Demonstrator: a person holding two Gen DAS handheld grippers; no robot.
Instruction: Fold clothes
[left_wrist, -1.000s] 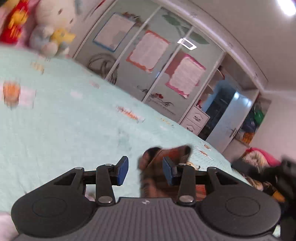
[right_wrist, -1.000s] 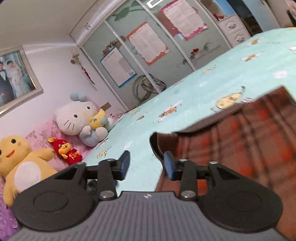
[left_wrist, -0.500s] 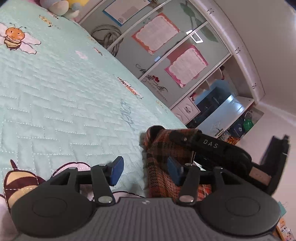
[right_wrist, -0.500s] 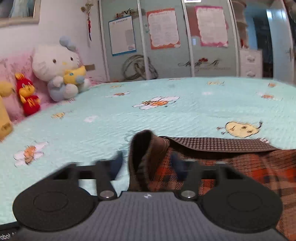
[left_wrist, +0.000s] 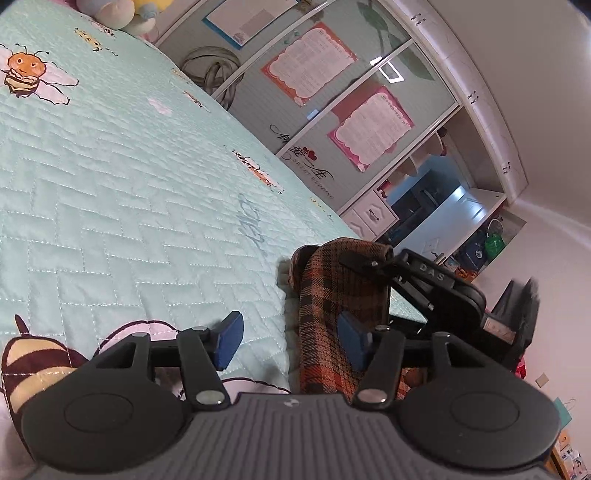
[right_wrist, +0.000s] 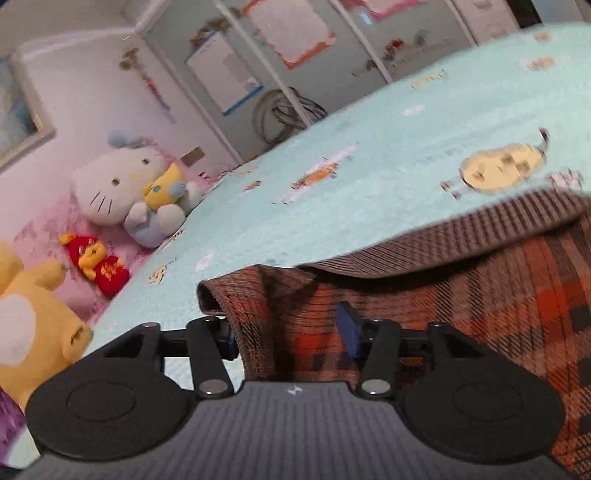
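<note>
My left gripper (left_wrist: 290, 341) has just been opening, jaws wide, the plaid garment (left_wrist: 332, 295) against its right pad only. My right gripper (right_wrist: 286, 330), also just reopened, straddles a raised fold; grip seems loose, though blur hinders. Garment lies bunched on the bed (left_wrist: 129, 192) for folding; plush toys (right_wrist: 129, 192) well clear.

Woven plaid cloth garment (left_wrist: 334, 291) with a finer-checked lining, quilted stitched matt cotton-like bedspread (left_wrist: 122, 192), fuzzy plush toys (right_wrist: 122, 192), matt black ribbed plastic gripper body (left_wrist: 291, 435) with shiny metal rivets, glossy wardrobe doors (left_wrist: 325, 96).
</note>
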